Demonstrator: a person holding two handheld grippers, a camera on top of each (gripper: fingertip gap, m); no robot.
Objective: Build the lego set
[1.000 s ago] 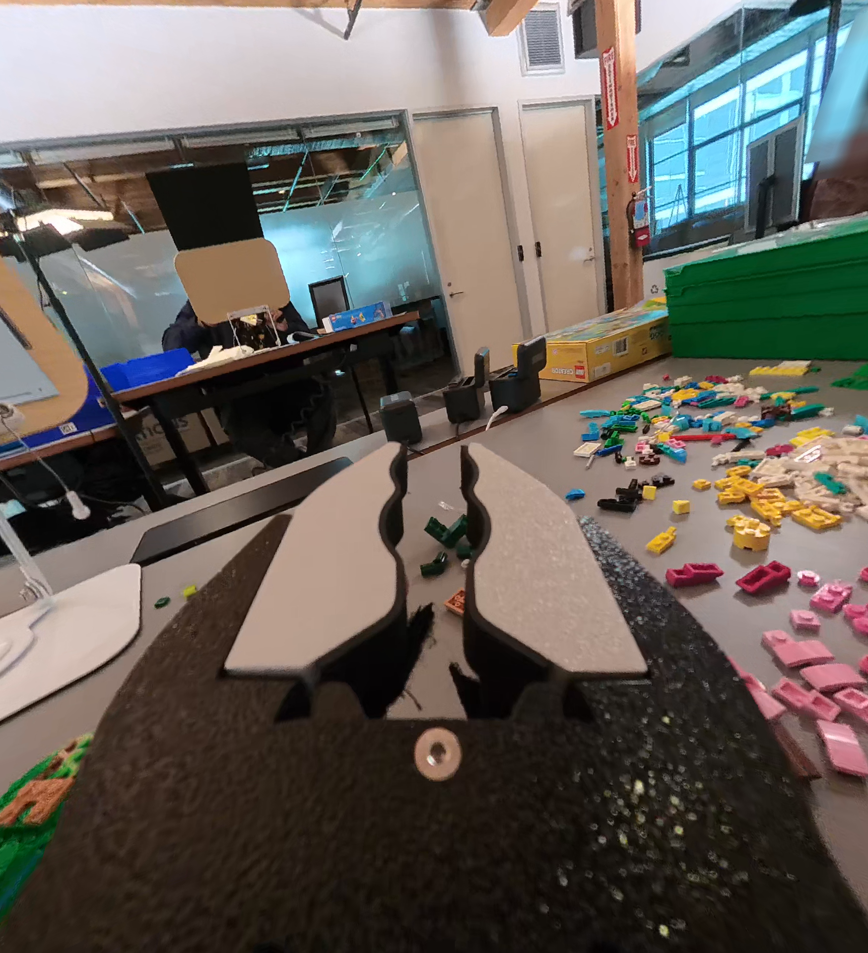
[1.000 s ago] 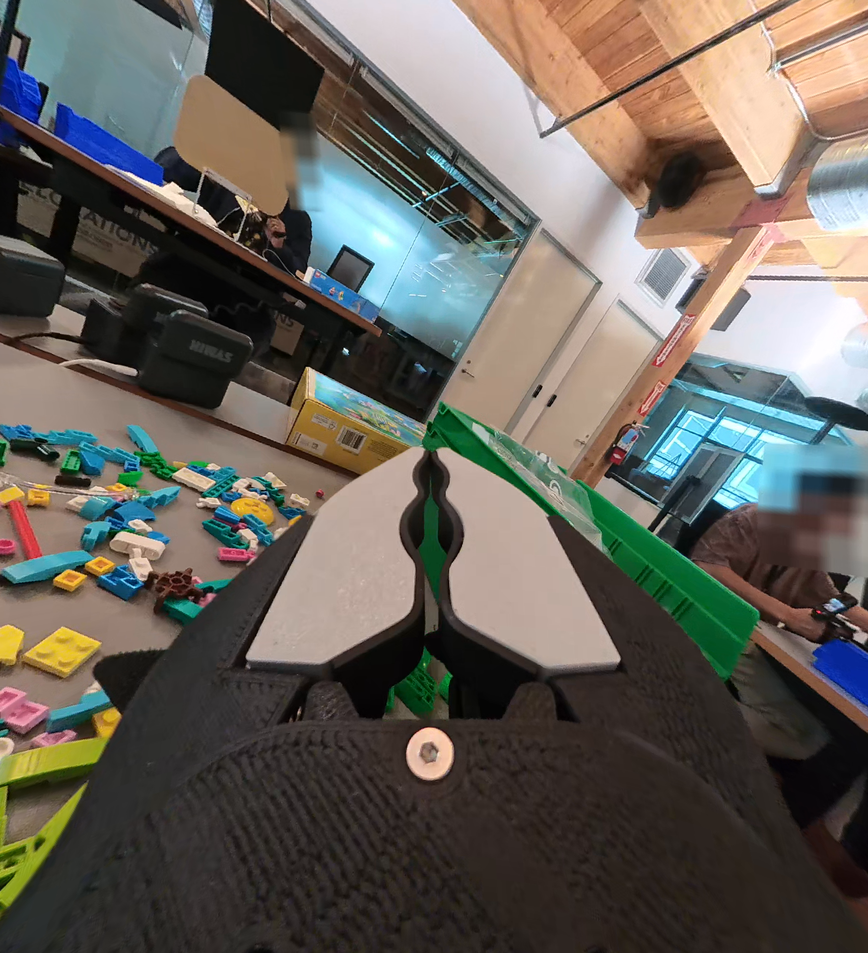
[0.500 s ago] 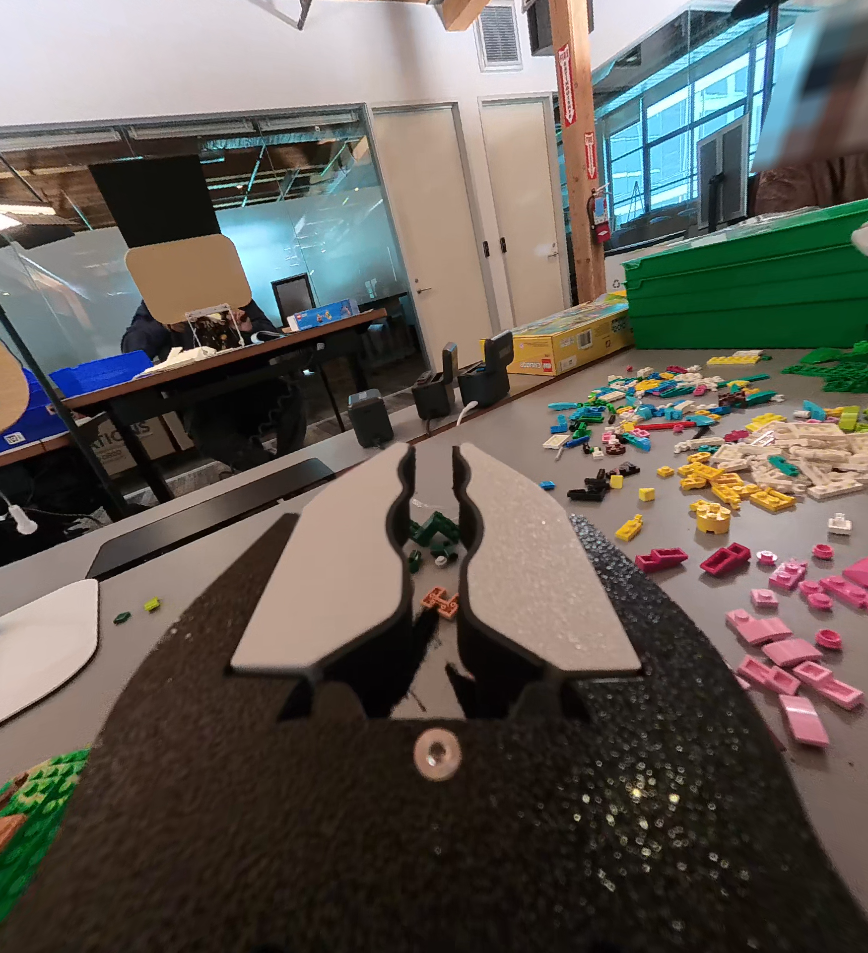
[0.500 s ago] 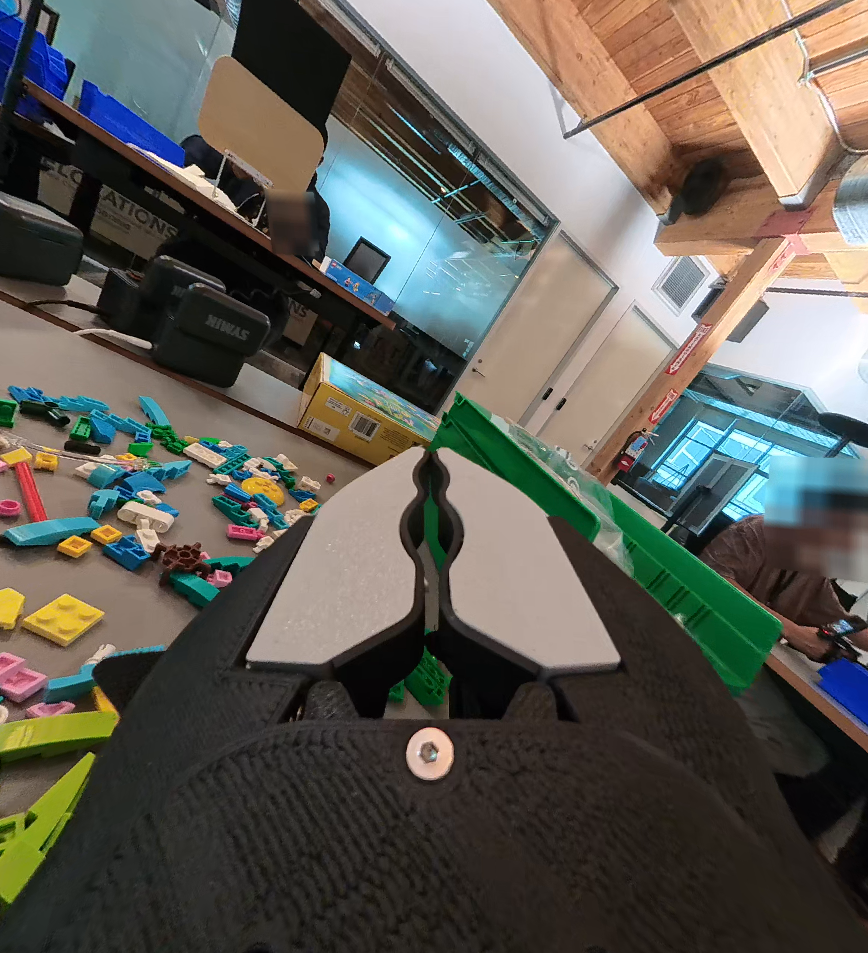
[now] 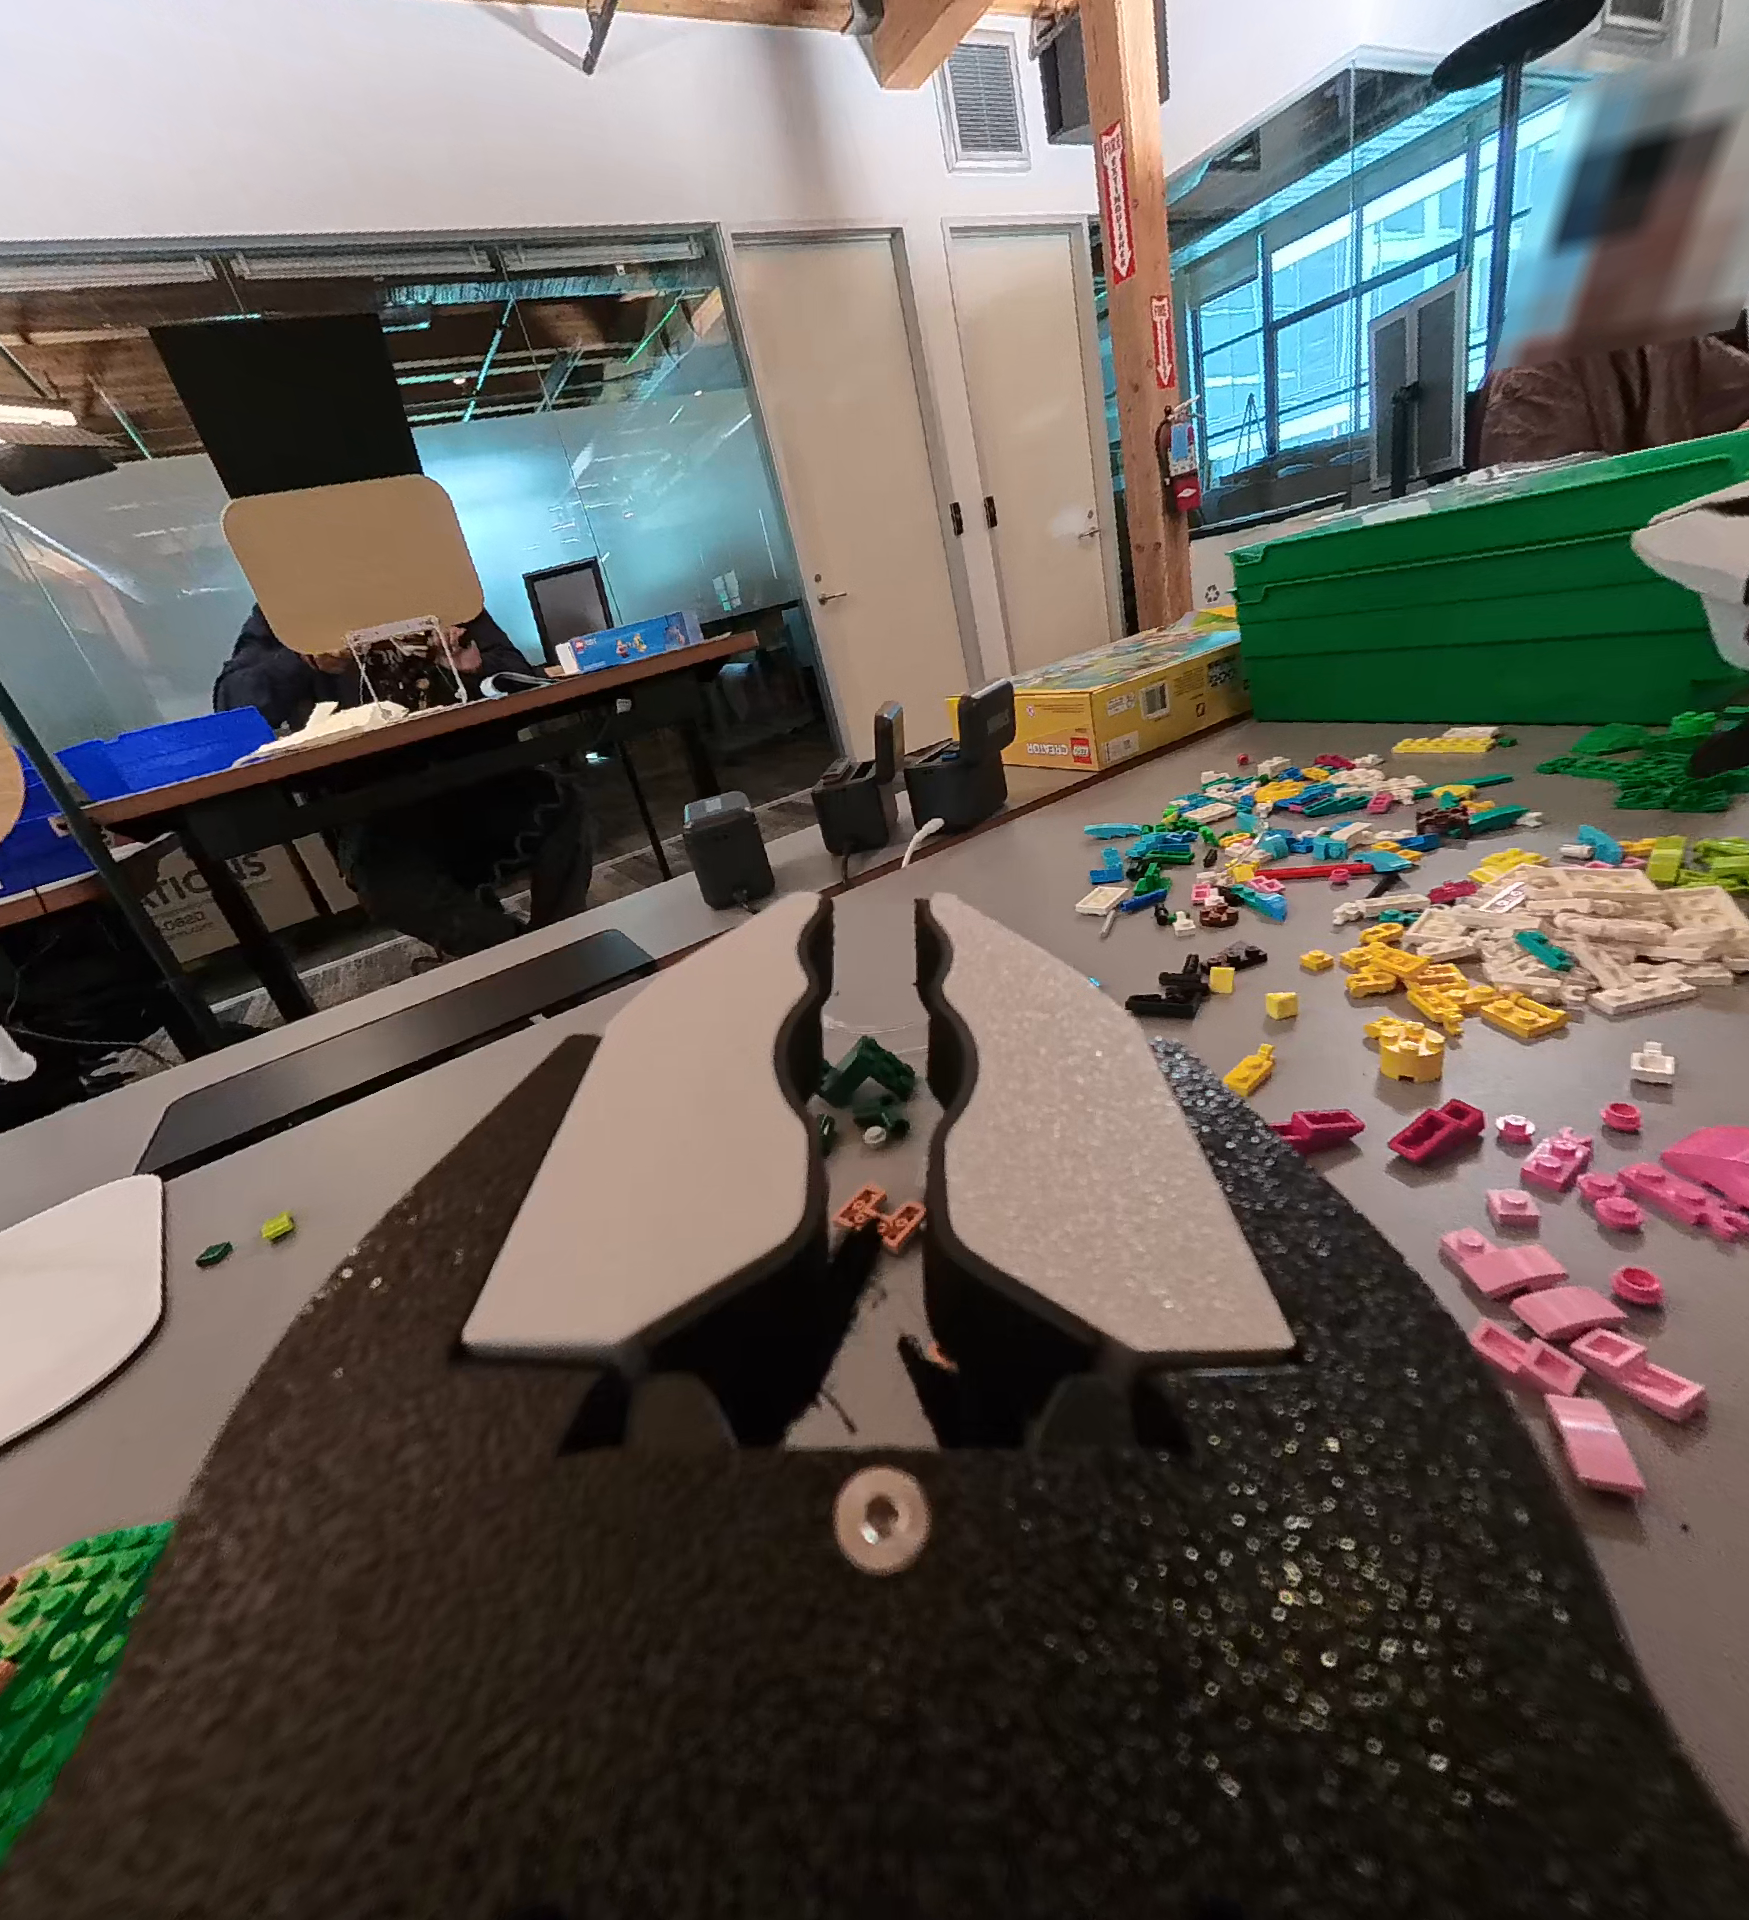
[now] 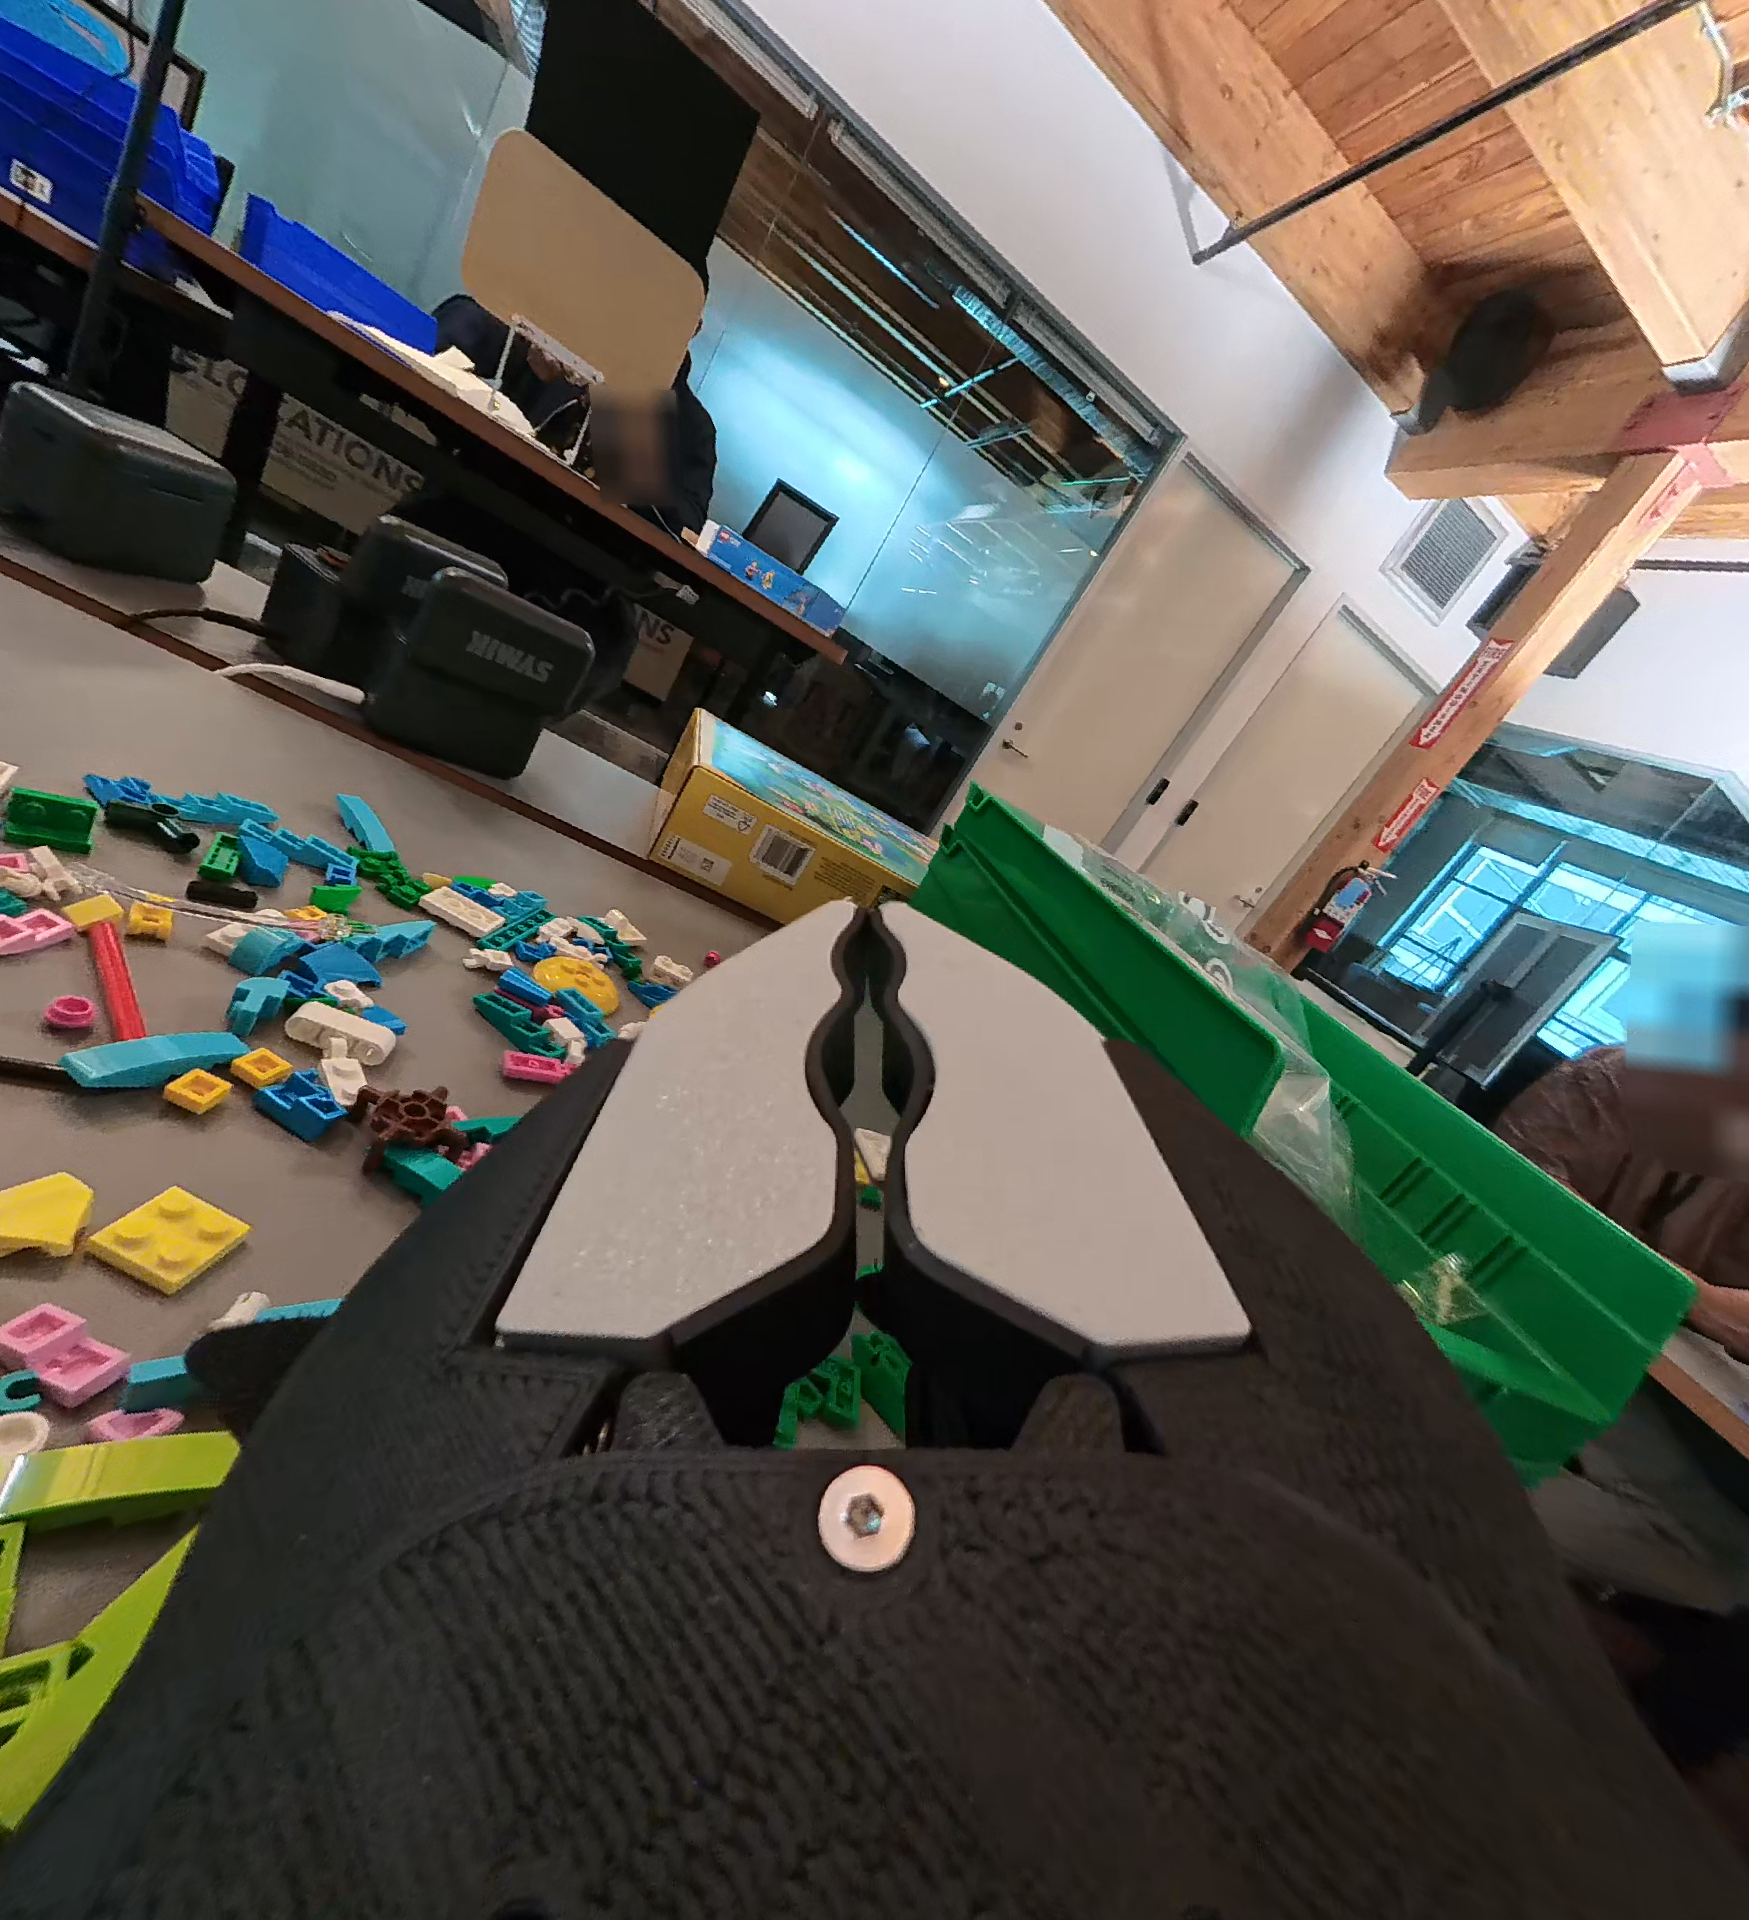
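Loose lego pieces lie sorted by colour on a grey table. My left gripper is empty, its jaws a narrow gap apart, low over several dark green pieces and an orange-brown piece. A partly built green plate with brown patches lies at the bottom left. My right gripper is shut with nothing seen between its tips, above small green pieces. It also shows at the right edge of the left wrist view.
Pink, yellow and white pieces lie to the right. Stacked green bins and a yellow box stand at the back. A white pad lies left. Lime pieces are near the right gripper. People sit at nearby tables. Tip to tip, the grippers are about 40 cm apart.
The left gripper has swung so the pieces sit further left in its view, and the right gripper has come into it at the right edge. The right gripper's jaws have closed slightly.
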